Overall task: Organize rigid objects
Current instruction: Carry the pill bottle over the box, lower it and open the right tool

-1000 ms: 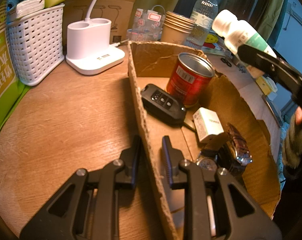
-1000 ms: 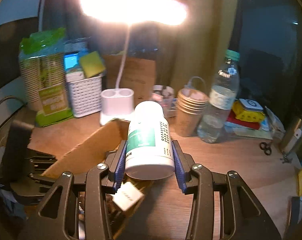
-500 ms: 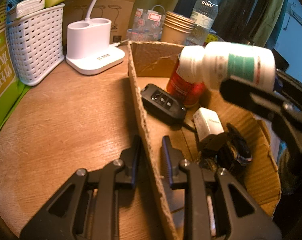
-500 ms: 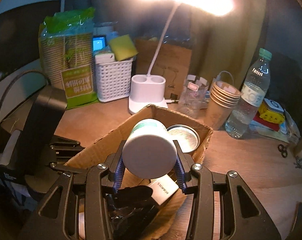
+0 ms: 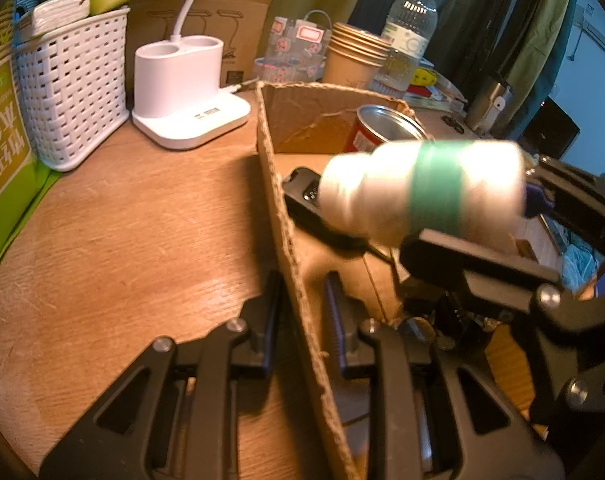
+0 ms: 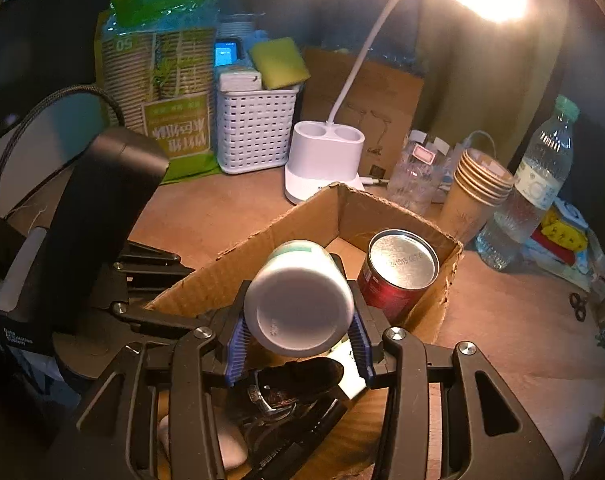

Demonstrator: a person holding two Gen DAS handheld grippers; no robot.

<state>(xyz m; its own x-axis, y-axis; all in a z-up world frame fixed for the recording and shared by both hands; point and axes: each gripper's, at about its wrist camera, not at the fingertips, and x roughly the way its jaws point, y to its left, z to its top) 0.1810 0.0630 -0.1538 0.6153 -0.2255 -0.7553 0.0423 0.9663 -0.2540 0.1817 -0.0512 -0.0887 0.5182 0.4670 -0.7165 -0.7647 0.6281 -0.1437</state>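
The cardboard box (image 6: 386, 216) sits on the wooden table (image 5: 122, 216) exactly where it was a second ago, and our left gripper (image 5: 300, 312) still straddles its near wall, one finger outside and one inside; the jaws stand narrowly apart about the cardboard, and whether they actually pinch it we cannot tell. What has changed is on the other side: our right gripper (image 6: 298, 332), which a second ago hung high at about two o'clock in the left view, has swung down and across to roughly three o'clock, low over the box. It stays clamped on the white bottle (image 5: 422, 188), its blue pads pressed to either side, and the bottle now lies nearly level, cap toward nine o'clock, above the black remote (image 5: 302, 200) and just in front of the red can (image 6: 398, 272). In the right view its base faces us, with the watch (image 6: 286, 392) and a small white box (image 6: 352, 376) beneath. We judge the carry nearly done: what remains is lowering the bottle into a free spot and letting go.
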